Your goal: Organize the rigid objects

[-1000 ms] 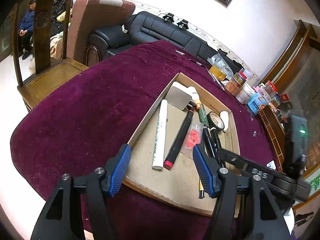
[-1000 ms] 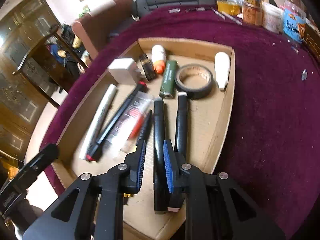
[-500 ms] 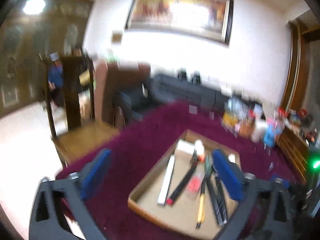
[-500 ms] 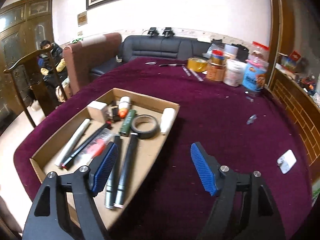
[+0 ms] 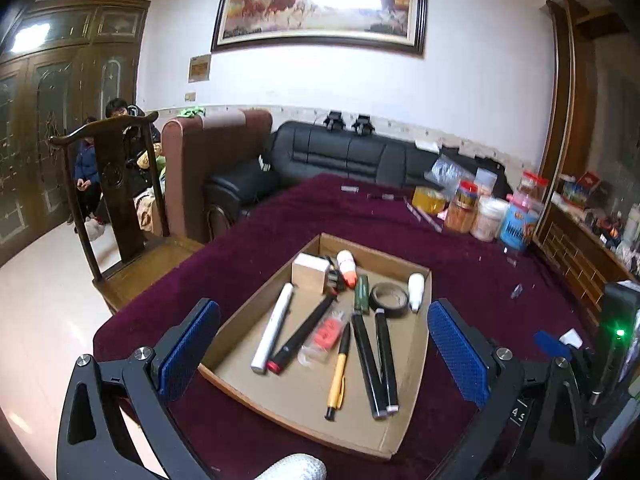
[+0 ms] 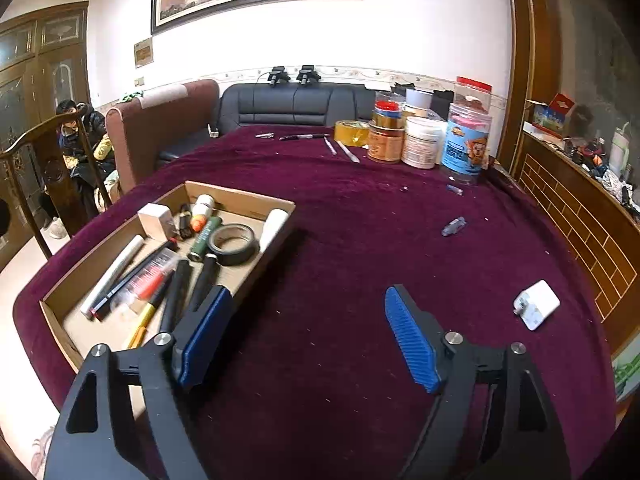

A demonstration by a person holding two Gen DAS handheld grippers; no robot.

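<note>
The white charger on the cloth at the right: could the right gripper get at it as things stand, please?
Probably yes. The right gripper is open and empty, and the white charger lies alone on bare purple cloth with nothing between them.

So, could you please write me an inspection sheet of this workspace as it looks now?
Surface: table under a purple velvet cloth, dotted with pale specks.
Job's things: cardboard tray holding a white tube, yellow pen, two black markers, black tape roll, green cylinder and a beige block. White charger plug lies apart on the cloth.
Clutter: jars and tubs, yellow tape roll, loose pens at the far edge.
Grippers: left gripper open, empty; right gripper open, empty.
Cables: nothing seen.
Surroundings: black sofa, wooden chair, framed painting, seated people.
</note>
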